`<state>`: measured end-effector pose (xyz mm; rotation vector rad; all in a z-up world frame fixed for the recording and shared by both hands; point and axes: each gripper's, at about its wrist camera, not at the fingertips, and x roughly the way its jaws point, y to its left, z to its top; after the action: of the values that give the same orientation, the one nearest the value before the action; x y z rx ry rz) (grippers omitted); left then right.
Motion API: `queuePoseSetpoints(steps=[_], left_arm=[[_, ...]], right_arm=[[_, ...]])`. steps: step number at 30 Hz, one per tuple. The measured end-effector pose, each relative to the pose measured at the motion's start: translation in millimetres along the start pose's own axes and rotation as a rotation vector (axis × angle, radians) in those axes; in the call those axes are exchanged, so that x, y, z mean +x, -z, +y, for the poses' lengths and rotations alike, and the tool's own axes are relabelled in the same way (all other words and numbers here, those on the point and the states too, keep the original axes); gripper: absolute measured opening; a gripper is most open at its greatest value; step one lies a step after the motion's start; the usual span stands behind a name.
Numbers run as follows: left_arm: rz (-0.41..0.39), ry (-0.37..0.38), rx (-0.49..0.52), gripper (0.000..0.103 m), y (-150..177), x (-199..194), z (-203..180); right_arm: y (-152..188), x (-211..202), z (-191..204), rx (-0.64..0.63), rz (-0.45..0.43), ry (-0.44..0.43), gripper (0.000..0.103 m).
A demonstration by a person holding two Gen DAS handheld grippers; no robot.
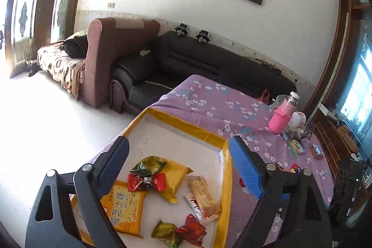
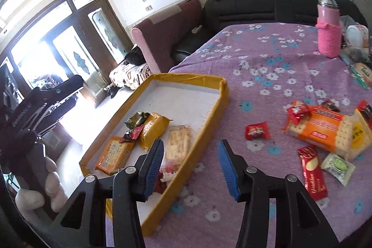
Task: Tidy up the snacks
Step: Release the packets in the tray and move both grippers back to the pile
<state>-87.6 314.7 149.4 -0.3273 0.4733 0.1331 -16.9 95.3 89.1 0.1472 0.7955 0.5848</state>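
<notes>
A shallow yellow-rimmed white tray (image 1: 183,123) (image 2: 223,94) lies on the purple flowered table. It holds several snacks: a yellow biscuit pack (image 1: 126,210) (image 2: 115,153), a red candy (image 1: 146,181), a cracker pack (image 1: 203,198) (image 2: 177,143). My left gripper (image 1: 179,155) is open and empty above the tray. My right gripper (image 2: 189,155) is open and empty over the tray's right rim. Loose snacks lie on the cloth to the right: a red candy (image 2: 257,130), an orange cracker pack (image 2: 325,130), a red wafer pack (image 2: 312,172), a green-white sweet (image 2: 338,167).
A pink sleeved bottle (image 1: 282,116) (image 2: 329,33) stands at the far right of the table beside bags and small packets (image 1: 295,147). A black sofa (image 1: 209,57) and a maroon sofa (image 1: 102,57) stand behind the table. The other gripper (image 2: 41,104) shows at the left.
</notes>
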Motion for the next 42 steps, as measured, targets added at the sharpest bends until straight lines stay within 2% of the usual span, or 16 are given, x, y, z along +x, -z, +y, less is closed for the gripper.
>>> queuePoseSetpoints(steps=[2,4,6,11,15,20,24,27,29,33,35,37,42], left_arm=[[-0.007,0.064,-0.019,0.089,8,-12,-15],[-0.010,0.139,-0.051,0.089,20,-20,-28],[0.025,0.176,-0.050,0.089,33,-18,-46],[0.112,0.154,0.015,0.089,74,2,-92],[0.171,0.174,0.059,0.089,92,14,-121],[0.165,0.182,0.087,0.089,98,13,-129],[0.195,0.194,0.079,0.089,105,21,-126],[0.213,0.205,0.060,0.089,108,26,-121],[0.224,0.219,0.047,0.089,107,27,-118],[0.225,0.218,0.042,0.089,107,25,-111],[0.223,0.213,0.038,0.089,106,23,-104],[0.220,0.207,0.035,0.089,103,22,-96],[0.208,0.202,0.010,0.089,99,20,-75]], right_arm=[[5,-17,-15,0.015,-0.028,0.026,0.058],[10,-32,-36,0.038,-0.049,0.058,0.058],[13,-43,-59,0.068,-0.061,0.089,0.058],[25,-72,-122,0.192,-0.093,0.144,0.060],[31,-89,-158,0.246,-0.118,0.175,0.060],[29,-91,-187,0.292,-0.122,0.193,0.060],[16,-84,-195,0.262,-0.111,0.224,0.060],[-7,-66,-198,0.239,-0.086,0.232,0.060],[-29,-43,-195,0.194,-0.037,0.215,0.059],[-60,9,-191,0.126,0.058,0.266,0.059],[-61,30,-193,0.123,0.113,0.269,0.057],[-53,40,-188,0.112,0.181,0.218,0.056],[-26,30,-166,0.055,0.328,0.107,0.055]])
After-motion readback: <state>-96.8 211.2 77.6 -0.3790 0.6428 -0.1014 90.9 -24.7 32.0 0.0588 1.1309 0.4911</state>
